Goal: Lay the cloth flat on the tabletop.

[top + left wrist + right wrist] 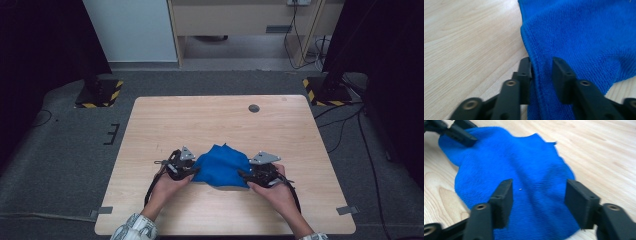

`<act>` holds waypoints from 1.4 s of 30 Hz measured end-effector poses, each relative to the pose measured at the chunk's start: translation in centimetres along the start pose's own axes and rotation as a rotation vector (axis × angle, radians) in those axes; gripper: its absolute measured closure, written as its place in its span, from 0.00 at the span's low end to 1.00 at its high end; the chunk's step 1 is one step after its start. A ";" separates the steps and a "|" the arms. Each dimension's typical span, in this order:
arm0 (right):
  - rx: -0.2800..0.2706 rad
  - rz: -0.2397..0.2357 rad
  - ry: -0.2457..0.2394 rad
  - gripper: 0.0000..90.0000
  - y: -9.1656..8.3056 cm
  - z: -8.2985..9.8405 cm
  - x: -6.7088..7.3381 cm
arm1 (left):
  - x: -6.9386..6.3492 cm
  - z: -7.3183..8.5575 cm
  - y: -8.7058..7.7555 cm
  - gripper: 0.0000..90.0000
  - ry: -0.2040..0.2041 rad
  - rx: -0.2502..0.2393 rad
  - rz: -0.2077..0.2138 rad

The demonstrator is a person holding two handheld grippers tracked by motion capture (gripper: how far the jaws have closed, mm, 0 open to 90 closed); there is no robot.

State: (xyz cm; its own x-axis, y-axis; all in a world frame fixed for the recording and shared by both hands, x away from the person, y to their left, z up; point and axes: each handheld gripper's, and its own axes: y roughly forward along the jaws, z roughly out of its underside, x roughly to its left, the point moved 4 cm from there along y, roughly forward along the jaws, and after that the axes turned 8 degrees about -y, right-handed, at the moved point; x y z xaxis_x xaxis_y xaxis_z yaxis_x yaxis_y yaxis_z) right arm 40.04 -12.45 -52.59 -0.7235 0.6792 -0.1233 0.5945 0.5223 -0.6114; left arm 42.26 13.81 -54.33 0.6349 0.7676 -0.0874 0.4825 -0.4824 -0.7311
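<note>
A crumpled blue cloth (221, 165) lies on the wooden table (200, 120) near its front edge, between the two hand-held grippers. My left gripper (192, 172) is at the cloth's left edge. In the left gripper view its jaws (541, 62) stand slightly apart, with a hemmed fold of the cloth (579, 37) running between them and a gap on the right side. My right gripper (245, 176) is at the cloth's right edge. Its jaws (539, 185) are wide open over the cloth (524, 165), not pressing it. The left gripper (461, 133) shows at the far side.
A round cable hole (254, 108) sits near the table's far edge. Tape marks (350, 210) sit at the front corners. Two stands with yellow-black striped bases (100, 92) (325, 92) flank the table's far side on the grey carpet.
</note>
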 end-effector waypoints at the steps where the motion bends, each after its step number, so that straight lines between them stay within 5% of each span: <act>1: 0.000 0.000 0.000 0.41 0.0 0.0 0.0 | 0.0 -0.1 -0.2 0.70 -0.006 -0.013 0.004; 5: -0.030 0.023 0.027 0.39 -1.1 0.0 -1.1 | -0.1 -0.5 -0.7 0.57 -0.020 -0.061 0.009; 10: -0.021 0.071 0.079 0.59 -1.6 1.2 -3.2 | -0.2 -1.1 -1.0 0.51 -0.029 -0.116 -0.007; 14: -0.008 0.066 0.099 0.64 -1.3 2.0 -3.7 | -0.1 -0.8 -0.4 0.52 -0.027 -0.090 -0.018; 20: 0.024 0.041 0.132 0.55 -0.2 2.7 -3.9 | -0.1 -0.3 0.5 0.53 -0.022 -0.059 -0.015; 22: 0.031 0.025 0.127 0.55 0.2 2.8 -3.6 | -0.2 -0.3 0.7 0.57 -0.016 -0.058 -0.003; 34: 0.024 -0.027 0.080 1.00 0.2 2.5 -2.9 | -1.0 -0.8 0.5 0.80 0.020 -0.078 0.001; 40: -0.008 -0.011 0.099 0.99 -0.8 2.0 -3.5 | -1.5 -1.3 0.5 0.82 0.014 -0.100 -0.003; 42: -0.011 -0.002 0.114 0.88 -0.7 2.2 -3.8 | -1.5 -1.1 0.7 0.82 0.023 -0.078 -0.007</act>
State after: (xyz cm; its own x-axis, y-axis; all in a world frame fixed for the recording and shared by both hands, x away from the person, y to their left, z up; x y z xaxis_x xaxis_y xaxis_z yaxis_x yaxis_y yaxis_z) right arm 41.59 -16.58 -53.44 -0.6803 0.7322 -0.0323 0.5977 0.5287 -0.6027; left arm 42.32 11.82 -54.00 0.6445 0.7617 -0.0664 0.5321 -0.5091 -0.6766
